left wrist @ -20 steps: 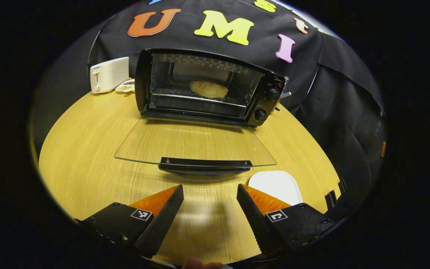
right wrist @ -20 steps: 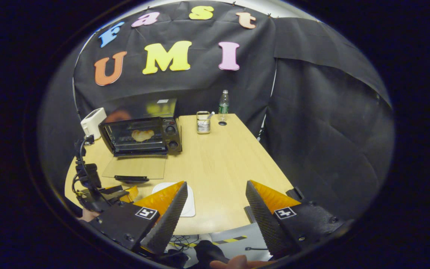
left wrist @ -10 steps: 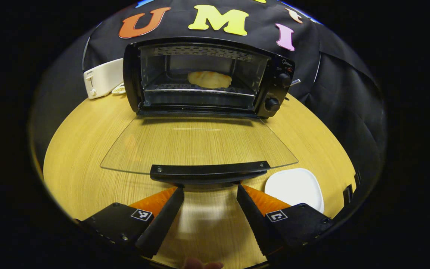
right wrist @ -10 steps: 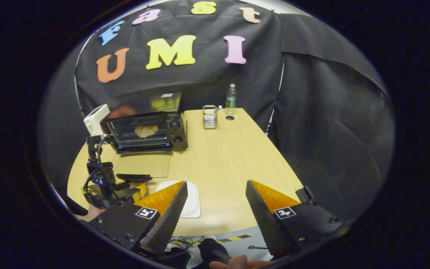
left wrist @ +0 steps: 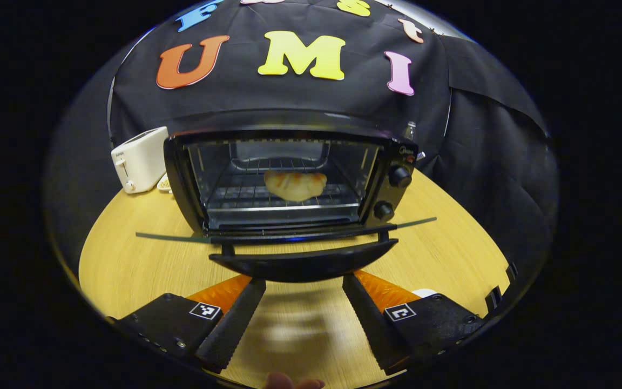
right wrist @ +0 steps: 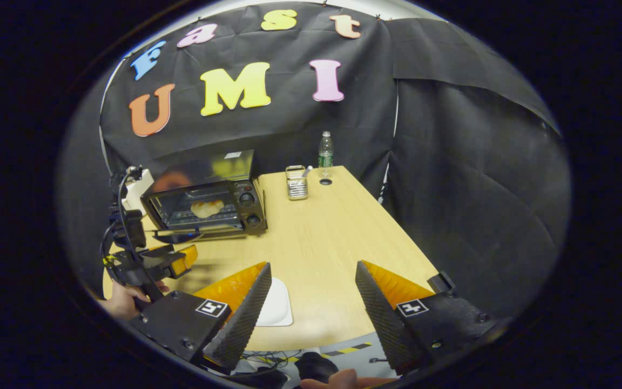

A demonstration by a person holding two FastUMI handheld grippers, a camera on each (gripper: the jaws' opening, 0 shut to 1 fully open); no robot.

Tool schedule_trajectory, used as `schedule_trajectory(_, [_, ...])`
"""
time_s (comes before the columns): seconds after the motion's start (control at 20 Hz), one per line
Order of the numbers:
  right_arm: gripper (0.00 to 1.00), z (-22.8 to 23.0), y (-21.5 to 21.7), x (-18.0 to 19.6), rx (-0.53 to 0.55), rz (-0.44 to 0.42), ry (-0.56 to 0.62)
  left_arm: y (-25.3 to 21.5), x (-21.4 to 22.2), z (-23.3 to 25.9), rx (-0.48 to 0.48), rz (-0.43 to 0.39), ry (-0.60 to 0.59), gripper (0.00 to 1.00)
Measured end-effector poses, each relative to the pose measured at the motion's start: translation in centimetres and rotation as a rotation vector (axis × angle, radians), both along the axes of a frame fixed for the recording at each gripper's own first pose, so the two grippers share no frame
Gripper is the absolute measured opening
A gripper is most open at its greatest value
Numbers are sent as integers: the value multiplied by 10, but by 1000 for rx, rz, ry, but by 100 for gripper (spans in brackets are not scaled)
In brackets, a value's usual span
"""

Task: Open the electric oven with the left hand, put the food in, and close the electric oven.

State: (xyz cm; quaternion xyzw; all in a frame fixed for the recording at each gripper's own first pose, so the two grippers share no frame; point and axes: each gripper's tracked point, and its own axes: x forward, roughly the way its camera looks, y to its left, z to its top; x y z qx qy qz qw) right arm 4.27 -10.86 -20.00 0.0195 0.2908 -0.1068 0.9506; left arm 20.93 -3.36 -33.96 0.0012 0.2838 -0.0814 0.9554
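just below the oven (left wrist: 289,178) door handle (left wrist: 303,265), left tongs (left wrist: 303,294) are hovering spread; right tongs (right wrist: 311,281) are gaping too; food (left wrist: 295,185) is sitting inside.

Left hand-held gripper (left wrist: 304,289) spread under oven door handle (left wrist: 303,265), food (left wrist: 295,185) on rack

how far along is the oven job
Done: the oven is open and the food lies on its rack. In hand: the left tool, open, sits just under the door handle, with the door about level. Left: swing the door shut. The right tool is open, holding nothing.
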Motion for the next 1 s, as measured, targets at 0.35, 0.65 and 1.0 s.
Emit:
schedule_trajectory(0.35, [98, 20, -3, 16, 13, 4, -57, -9, 40, 69, 15, -15, -135, 94])
schedule_trajectory(0.65, [99, 53, -7, 66, 49, 87, -157, -14, 36, 169, -20, 41, -296, 94])
schedule_trajectory(1.0, [97, 104, 10, 111, -32, 273, -307, -12, -18, 299, -16, 132, -490, 94])
